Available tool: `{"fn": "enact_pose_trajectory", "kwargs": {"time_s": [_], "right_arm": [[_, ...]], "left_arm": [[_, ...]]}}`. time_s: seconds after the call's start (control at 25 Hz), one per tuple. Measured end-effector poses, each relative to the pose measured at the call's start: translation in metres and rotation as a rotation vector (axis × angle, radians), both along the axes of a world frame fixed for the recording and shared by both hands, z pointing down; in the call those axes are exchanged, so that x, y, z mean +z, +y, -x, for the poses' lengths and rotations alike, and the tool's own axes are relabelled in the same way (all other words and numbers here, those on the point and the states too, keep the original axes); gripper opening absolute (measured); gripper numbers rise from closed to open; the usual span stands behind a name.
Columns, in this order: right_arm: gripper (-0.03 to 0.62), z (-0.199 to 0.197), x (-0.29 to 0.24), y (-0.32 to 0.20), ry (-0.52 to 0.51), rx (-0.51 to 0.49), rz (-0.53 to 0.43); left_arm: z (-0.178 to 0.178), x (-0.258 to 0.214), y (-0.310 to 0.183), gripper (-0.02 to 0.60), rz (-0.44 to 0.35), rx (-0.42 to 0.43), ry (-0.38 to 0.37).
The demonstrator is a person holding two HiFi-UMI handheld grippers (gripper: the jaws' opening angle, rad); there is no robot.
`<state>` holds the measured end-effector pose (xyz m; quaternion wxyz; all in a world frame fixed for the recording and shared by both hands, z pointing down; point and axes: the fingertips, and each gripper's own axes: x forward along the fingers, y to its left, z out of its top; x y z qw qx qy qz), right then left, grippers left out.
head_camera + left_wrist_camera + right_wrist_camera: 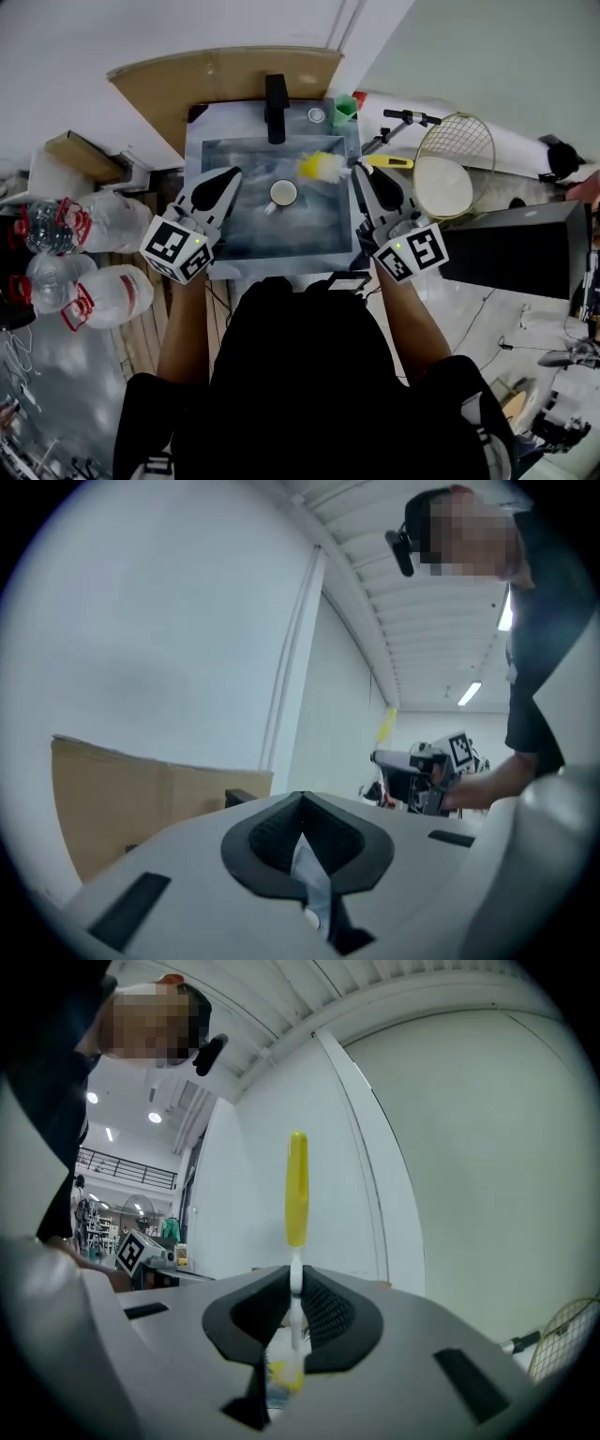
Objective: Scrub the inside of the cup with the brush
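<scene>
A white cup (283, 193) stands upright in the grey sink (246, 240), near its middle. My right gripper (362, 174) is at the sink's right rim, shut on the brush (323, 167). The brush's yellow bristle head hangs over the sink to the right of the cup, apart from it. In the right gripper view the yellow handle (296, 1188) sticks up past the closed jaws of my right gripper (294, 1286). My left gripper (229, 180) hovers at the sink's left side, shut, with a gap to the cup. In its own view the left gripper (302, 810) holds nothing.
A black faucet (276, 108) stands at the sink's back edge, with a green holder (344, 110) at the back right corner. A wire basket (456, 150) with a white bowl (442, 186) sits to the right. Large water bottles (94, 225) lie left. A black box (525, 248) is at right.
</scene>
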<state>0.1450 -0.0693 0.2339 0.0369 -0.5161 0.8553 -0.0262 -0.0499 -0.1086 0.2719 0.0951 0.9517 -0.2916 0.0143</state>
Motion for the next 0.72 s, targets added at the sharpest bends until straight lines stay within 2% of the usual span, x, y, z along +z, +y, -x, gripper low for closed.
{"fn": "enact_pose_trajectory", "kwargs": {"time_s": [0.12, 0.36, 0.52, 0.72], "right_arm": [[0.048, -0.014, -0.015, 0.019, -0.001, 0.011, -0.027], [0.048, -0.035, -0.023, 0.076, 0.003, 0.006, -0.036], [0.048, -0.045, -0.018, 0.122, 0.008, -0.005, -0.033], [0.048, -0.056, -0.004, 0.185, 0.006, -0.025, -0.018]], "left_arm": [[0.007, -0.041, 0.015, 0.015, -0.041, -0.079, 0.085], [0.008, -0.092, 0.069, 0.015, -0.166, -0.195, 0.127], [0.005, -0.102, 0.119, 0.015, -0.214, -0.263, 0.145], [-0.006, -0.091, 0.189, 0.015, -0.214, -0.317, 0.133]]}}
